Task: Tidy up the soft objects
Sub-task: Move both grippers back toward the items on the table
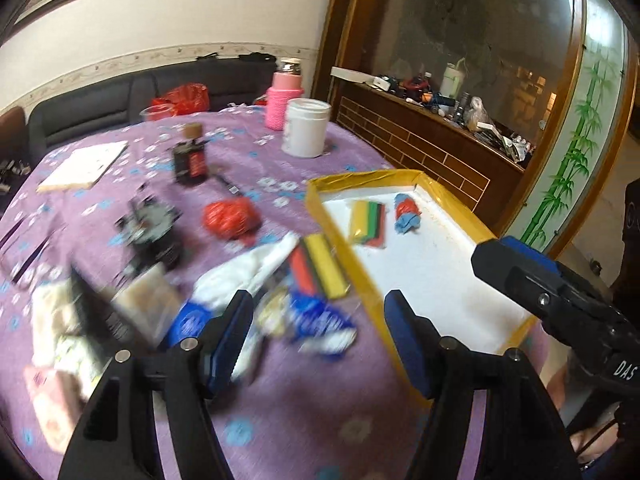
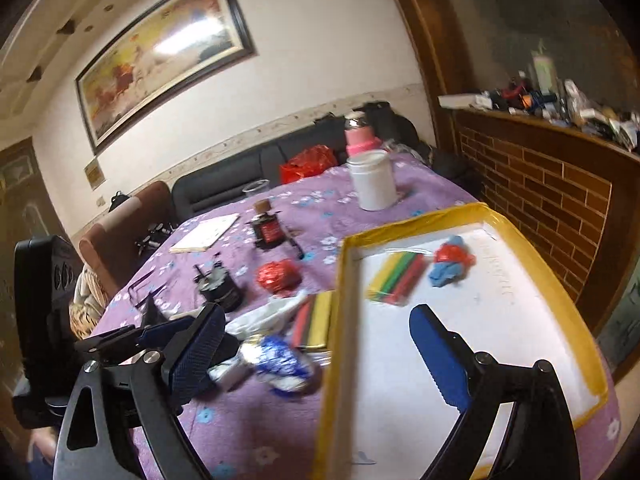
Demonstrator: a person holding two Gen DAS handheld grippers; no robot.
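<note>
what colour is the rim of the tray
Yellow, around a white floor; the tray shows best in the right wrist view.

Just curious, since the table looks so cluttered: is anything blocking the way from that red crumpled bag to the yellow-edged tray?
Partly. The second striped pack and a white bag lie between the red crumpled bag and the yellow-edged tray, whose raised rim must also be cleared.

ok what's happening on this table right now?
A person with two handheld grippers is sorting soft items into the yellow-rimmed tray. A striped cloth pack and a red-and-blue bundle already lie in it. Both the left gripper and right gripper are open and empty. A second striped pack, white cloth and red bundle remain on the tablecloth.
</note>
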